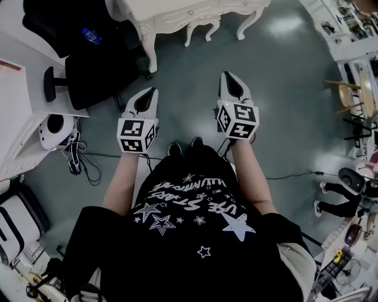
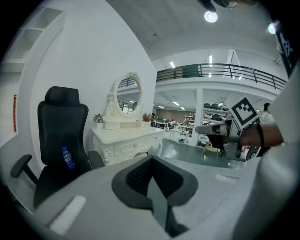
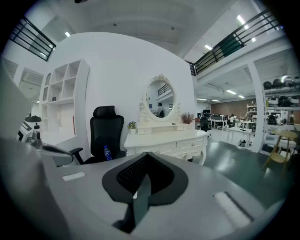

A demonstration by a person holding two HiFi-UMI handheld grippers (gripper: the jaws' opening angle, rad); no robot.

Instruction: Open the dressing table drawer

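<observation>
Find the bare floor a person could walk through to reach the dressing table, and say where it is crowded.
The floor is bare from the right gripper ahead to the dressing table, between the black office chair on the left and wooden stools on the right. Crowded: the left edge, where cables trail beside a white desk.

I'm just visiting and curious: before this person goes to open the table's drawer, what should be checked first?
1. Drawers closed at the start: ok, none looks pulled out.
2. Table within reach: not ok, it stands well ahead of both grippers.
3. Left gripper open to grab: not ok, shut and empty.
4. Right gripper open to grab: not ok, shut and empty.
5. Chair out of the way: ok, it stands beside the table.
</observation>
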